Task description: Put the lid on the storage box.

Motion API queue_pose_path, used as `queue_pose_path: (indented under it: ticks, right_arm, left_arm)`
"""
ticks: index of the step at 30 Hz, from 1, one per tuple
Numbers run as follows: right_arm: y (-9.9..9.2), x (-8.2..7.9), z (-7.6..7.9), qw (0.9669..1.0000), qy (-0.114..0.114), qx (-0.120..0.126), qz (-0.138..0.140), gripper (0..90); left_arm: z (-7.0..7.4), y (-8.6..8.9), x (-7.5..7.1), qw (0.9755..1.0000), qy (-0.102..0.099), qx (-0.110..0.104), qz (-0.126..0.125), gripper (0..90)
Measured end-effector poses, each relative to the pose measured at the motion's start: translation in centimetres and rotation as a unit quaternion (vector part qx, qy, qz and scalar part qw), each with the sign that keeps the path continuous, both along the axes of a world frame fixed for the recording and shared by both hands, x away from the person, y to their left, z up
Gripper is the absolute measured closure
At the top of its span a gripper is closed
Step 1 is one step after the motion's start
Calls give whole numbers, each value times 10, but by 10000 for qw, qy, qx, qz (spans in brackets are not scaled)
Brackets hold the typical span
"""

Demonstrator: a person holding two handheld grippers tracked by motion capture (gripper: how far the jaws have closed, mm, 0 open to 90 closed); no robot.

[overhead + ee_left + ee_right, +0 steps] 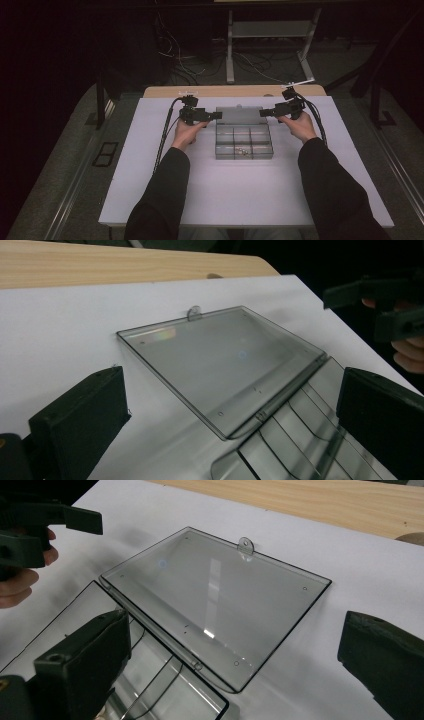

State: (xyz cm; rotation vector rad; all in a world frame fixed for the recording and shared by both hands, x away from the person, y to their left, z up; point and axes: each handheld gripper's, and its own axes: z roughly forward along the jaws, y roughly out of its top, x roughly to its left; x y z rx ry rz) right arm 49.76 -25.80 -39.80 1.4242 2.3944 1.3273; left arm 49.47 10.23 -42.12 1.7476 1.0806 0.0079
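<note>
A clear plastic compartment box point(244, 142) sits mid-table on the white board point(240, 200). Its lid point(239, 114) is swung open and lies flat behind it. A few small pale pieces point(242, 150) rest in a front compartment. My left gripper point(215, 116) is open at the lid's left end, and my right gripper point(264, 113) is open at its right end; their tips point at each other. In the left gripper view, the wide-apart jaws of the left gripper point(235, 390) frame the lid point(225, 360) and the compartments point(300, 440). The right gripper point(235, 635) frames the lid point(215, 600) likewise, with nothing held.
A wooden tabletop strip point(230, 91) runs behind the white board. Beyond it, a metal desk frame point(230, 50) and loose cables lie on the dark floor. The person's dark sleeves come in from the bottom. The opposite gripper point(385, 305) point(45, 525) shows in each gripper view.
</note>
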Motion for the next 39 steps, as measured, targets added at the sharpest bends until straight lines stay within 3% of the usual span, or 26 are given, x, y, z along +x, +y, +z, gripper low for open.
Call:
queue_pose_path:
  ticks: [9, 15, 16, 19, 23, 27, 31, 39]
  right_arm:
    - [0, 4, -11, 9997, 148, -7, -181, 4]
    - [-1, 7, -21, 9986, 330, -1, -409, 5]
    - [-1, 7, -23, 9984, 367, -36, -439, 47]
    - [-3, 8, -27, 9980, 431, 176, -419, 148]
    - [-1, 8, -31, 9973, 522, 101, -502, 161]
    - [1, 8, -34, 9967, 603, 111, -533, 247]
    - [3, 9, -38, 9963, 717, 94, -473, 317]
    - [1, 8, -41, 9959, 783, 172, -422, 368]
  left_arm:
    - [-10, -1, 6, 9996, 144, -131, 224, 0]
    - [-17, -3, 9, 9973, 428, -496, 338, 32]
    - [-18, -4, 9, 9969, 442, -533, 366, 43]
    - [-20, -6, 9, 9963, 508, -526, 449, 88]
    - [-23, -8, 9, 9957, 617, -495, 483, 142]
    - [-28, -8, 10, 9951, 711, -424, 537, 184]
    - [-33, -10, 9, 9944, 811, -473, 478, 218]
    - [-37, -13, 9, 9931, 962, -551, 395, 279]
